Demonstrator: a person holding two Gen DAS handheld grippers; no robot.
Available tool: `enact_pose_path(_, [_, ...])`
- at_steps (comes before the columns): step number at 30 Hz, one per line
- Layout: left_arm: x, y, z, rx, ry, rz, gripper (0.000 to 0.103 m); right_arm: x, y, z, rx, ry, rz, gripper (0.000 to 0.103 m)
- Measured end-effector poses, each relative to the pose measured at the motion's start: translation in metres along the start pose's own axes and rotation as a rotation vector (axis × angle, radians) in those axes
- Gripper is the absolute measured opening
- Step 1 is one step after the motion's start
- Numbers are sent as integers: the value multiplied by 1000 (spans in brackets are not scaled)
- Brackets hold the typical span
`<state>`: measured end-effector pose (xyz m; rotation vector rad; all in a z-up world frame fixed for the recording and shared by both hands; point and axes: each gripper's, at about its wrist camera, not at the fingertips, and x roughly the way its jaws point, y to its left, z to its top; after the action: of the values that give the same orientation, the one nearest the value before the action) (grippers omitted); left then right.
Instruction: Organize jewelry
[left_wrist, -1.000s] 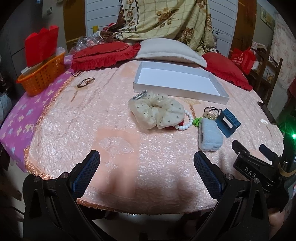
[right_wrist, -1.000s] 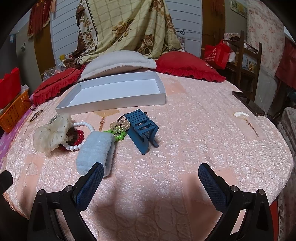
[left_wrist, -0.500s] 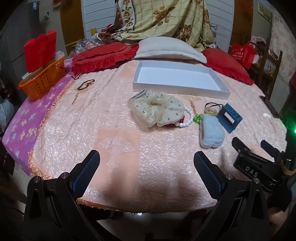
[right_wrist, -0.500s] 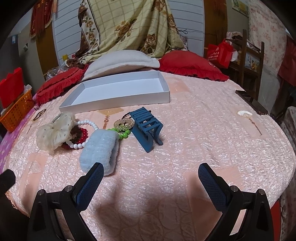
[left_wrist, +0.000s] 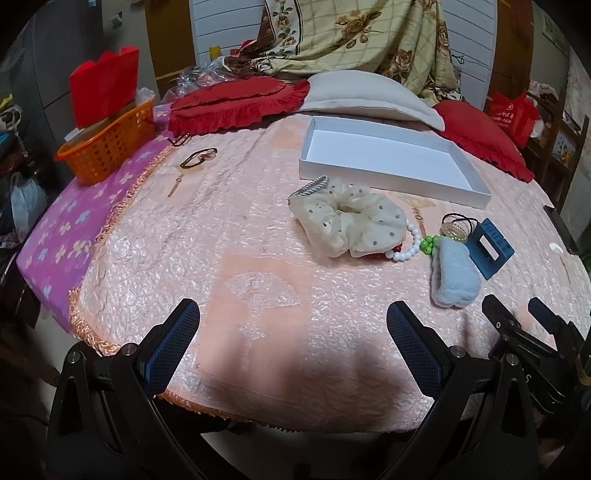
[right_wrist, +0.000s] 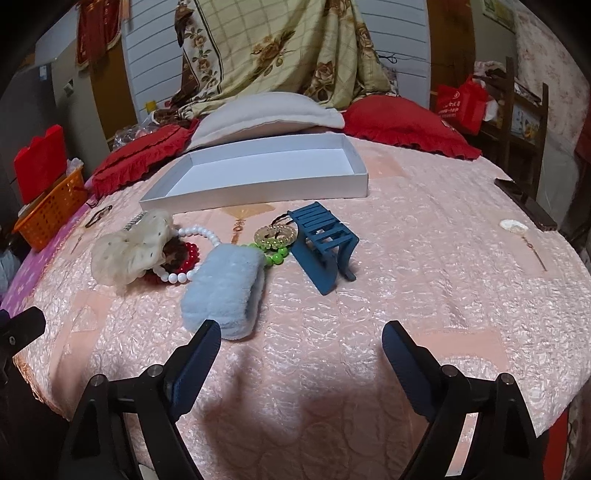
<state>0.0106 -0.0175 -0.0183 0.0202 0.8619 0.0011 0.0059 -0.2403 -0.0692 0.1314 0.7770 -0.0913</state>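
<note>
A pile of accessories lies mid-table: a cream dotted scrunchie (left_wrist: 347, 219) (right_wrist: 129, 249), white and red bead bracelets (right_wrist: 183, 258), green beads (right_wrist: 275, 256), a gold ornament (right_wrist: 275, 234), a light blue fluffy band (right_wrist: 225, 295) (left_wrist: 454, 275) and a blue claw clip (right_wrist: 323, 243) (left_wrist: 489, 247). Behind them sits an empty white box tray (left_wrist: 391, 173) (right_wrist: 258, 184). My left gripper (left_wrist: 291, 339) hangs open over the near table edge, holding nothing. My right gripper (right_wrist: 299, 354) is near the blue band; its jaws are closing with nothing between them.
An orange basket (left_wrist: 107, 144) with red packets stands far left. Red cushions (left_wrist: 236, 101) and a cream pillow (left_wrist: 369, 96) line the back. A thin bracelet (left_wrist: 199, 157) and a pin (left_wrist: 175, 184) lie left; a shell hairpin (right_wrist: 517, 229) lies right.
The right gripper's fingers have come closer together and sit a little nearer the blue band. The left view has shifted slightly; the objects lie unmoved.
</note>
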Motion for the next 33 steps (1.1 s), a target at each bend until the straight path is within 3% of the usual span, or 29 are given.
enact_pose_path(9, [1, -4, 1, 25, 1, -16, 102, 0, -24, 18, 52, -2, -4, 85])
enact_pose_path(18, [6, 32, 35, 40, -58, 89, 102, 5, -34, 45, 35, 14, 25, 83])
enact_pose_path(23, [16, 37, 44, 65, -11, 51, 102, 12, -32, 52, 10, 29, 47, 78])
enact_pose_path(31, [33, 32, 62, 26, 49, -32, 102, 21, -26, 61, -63, 29, 81, 74])
enact_pose_path(33, [39, 33, 65, 3, 75, -52, 96, 25, -28, 63, -71, 28, 87, 70])
